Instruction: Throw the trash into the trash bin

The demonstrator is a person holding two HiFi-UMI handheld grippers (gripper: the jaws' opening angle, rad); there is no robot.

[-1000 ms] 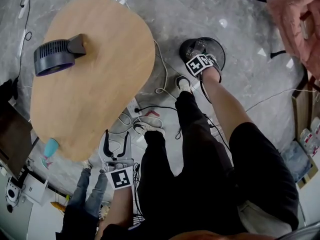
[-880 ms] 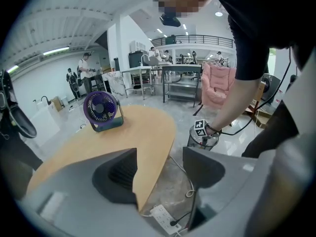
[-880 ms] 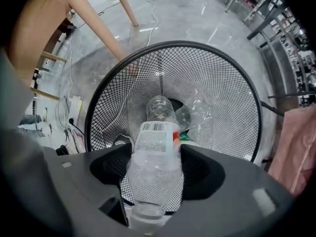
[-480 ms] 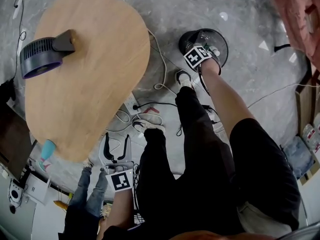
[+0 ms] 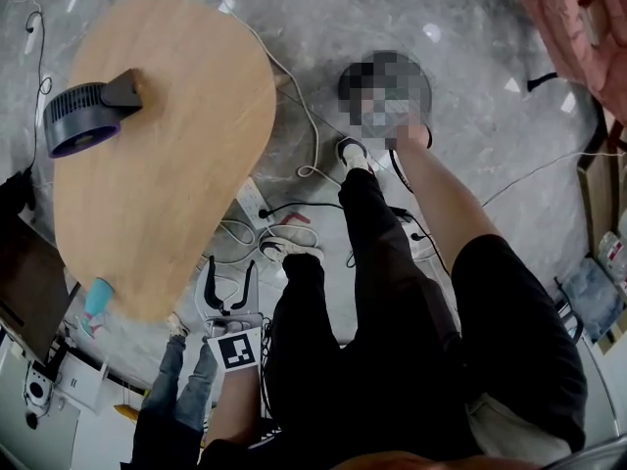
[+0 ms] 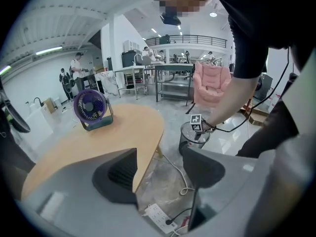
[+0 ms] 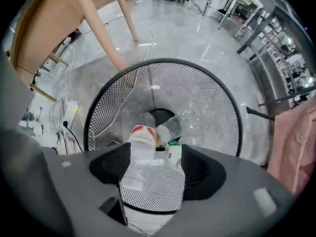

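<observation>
Two grippers: is either holding anything?
Neither. The right gripper (image 7: 155,168) hangs over the bin (image 7: 210,105), jaws wide, clamping nothing; the bottle (image 7: 134,157) lies down inside the bin, against its mesh, by another.
And the left?
The left gripper (image 6: 158,169) gapes empty, low beside the table (image 6: 123,127); a power strip (image 6: 158,215) lies below.

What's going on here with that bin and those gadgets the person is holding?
A person holds a hand-held gripper in each hand. The right hand-held gripper points straight down over the mesh trash bin, jaws apart and pressing on nothing. Clear plastic bottles sit inside the bin below it. The left hand-held gripper is open and empty, near the wooden table.
</observation>
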